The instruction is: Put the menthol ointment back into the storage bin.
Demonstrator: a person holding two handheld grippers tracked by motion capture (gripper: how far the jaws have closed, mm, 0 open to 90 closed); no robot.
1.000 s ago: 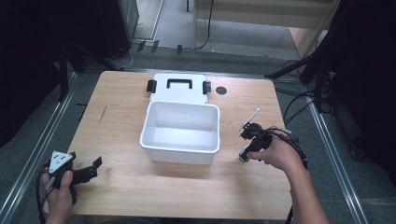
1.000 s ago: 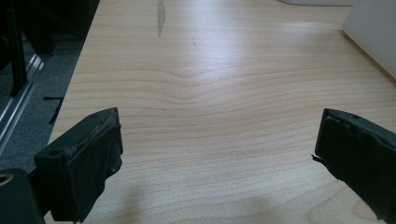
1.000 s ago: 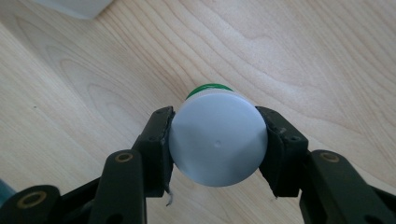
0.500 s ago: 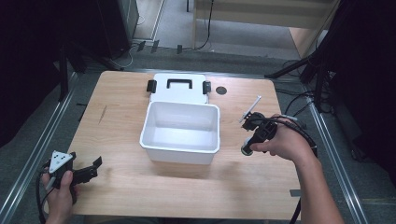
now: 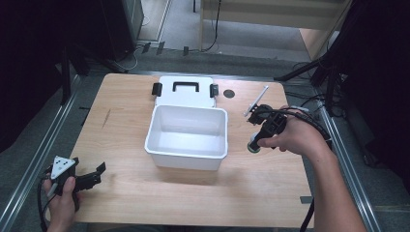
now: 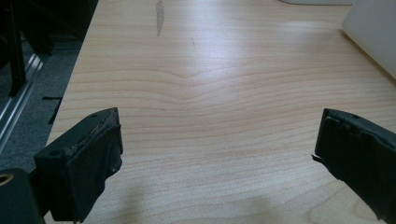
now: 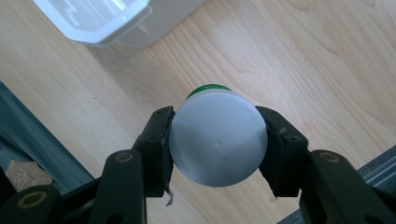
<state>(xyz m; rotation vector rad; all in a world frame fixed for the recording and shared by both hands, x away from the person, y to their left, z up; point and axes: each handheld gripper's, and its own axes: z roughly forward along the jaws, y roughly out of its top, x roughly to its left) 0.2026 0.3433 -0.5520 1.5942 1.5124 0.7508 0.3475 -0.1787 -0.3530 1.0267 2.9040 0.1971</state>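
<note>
White plastic bin [image 5: 187, 131] with white lid [image 5: 185, 92] bearing black handle and black latches, pale wood-grain table [image 5: 121, 121], black-jawed right gripper [image 7: 217, 140] around a pale grey bottle [image 7: 218, 137] with green band, black left gripper [image 5: 82, 179] topped by grey plate

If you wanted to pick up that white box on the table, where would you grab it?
By a wall of the white box, from above. It sits open with thin upright walls, so one jaw can go inside and one outside. Its black handle lies flat on the lid, harder to pinch.

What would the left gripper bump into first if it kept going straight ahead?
Probably nothing soon: the left gripper, jaws open, points along bare table. The white bin sits off to one side, though depth is hard to judge.
</note>
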